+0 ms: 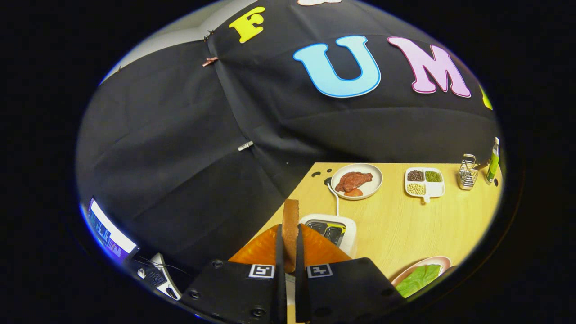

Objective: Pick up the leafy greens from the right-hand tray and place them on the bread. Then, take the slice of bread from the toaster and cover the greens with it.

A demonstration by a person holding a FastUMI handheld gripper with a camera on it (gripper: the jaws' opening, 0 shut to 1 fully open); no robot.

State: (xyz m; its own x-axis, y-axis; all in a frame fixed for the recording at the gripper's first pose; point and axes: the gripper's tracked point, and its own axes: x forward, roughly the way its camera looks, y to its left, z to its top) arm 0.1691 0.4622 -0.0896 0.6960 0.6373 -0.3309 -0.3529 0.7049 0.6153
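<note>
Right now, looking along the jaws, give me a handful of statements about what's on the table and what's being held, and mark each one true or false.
1. The gripper holds a slice of bread upright between its jaws. True.
2. The toaster lies just beyond the jaws. True.
3. The round plate with meat holds leafy greens. False: the greens lie on a different plate, close to the gripper on its right.
4. The divided dish has three kinds of beans or seeds. True.
5. The green bottle stands beside the toaster. False: it stands at the table's far corner by a wire rack.
</note>
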